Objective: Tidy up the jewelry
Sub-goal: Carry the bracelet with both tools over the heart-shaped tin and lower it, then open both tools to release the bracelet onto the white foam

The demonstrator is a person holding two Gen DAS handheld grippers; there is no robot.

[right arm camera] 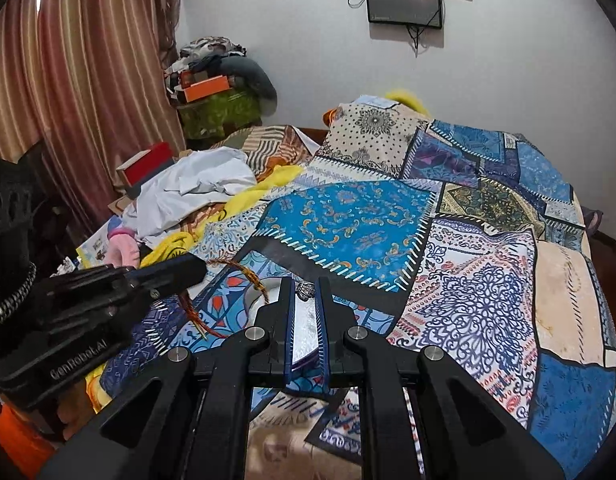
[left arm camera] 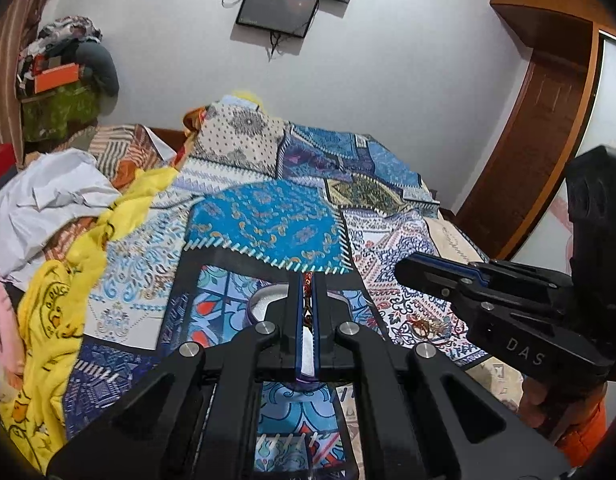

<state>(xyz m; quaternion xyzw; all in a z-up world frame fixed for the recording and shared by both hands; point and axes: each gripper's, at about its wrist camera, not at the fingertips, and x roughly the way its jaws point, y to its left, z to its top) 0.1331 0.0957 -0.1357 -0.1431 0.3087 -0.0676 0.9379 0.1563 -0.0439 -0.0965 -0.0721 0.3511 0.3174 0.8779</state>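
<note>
My left gripper (left arm camera: 307, 280) is shut on a braided red and gold cord bracelet (left arm camera: 307, 282); in the right wrist view the bracelet (right arm camera: 228, 292) hangs in a loop from it (right arm camera: 196, 270). My right gripper (right arm camera: 306, 286) is shut on a small silver ring (right arm camera: 306, 291) pinched at its fingertips; it also shows in the left wrist view (left arm camera: 404, 270). Both grippers hover over a round white-lined jewelry box (right arm camera: 304, 328) with a purple rim (left arm camera: 254, 308) on the patchwork bedspread (right arm camera: 348, 216).
Crumpled white cloth (right arm camera: 196, 184), yellow printed fabric (left arm camera: 56, 320) and pink cloth (right arm camera: 124, 248) lie at the bed's left. A red box (right arm camera: 148, 164), a pile of clothes (right arm camera: 220, 80), a curtain (right arm camera: 76, 72) and a wooden door (left arm camera: 548, 120) surround the bed.
</note>
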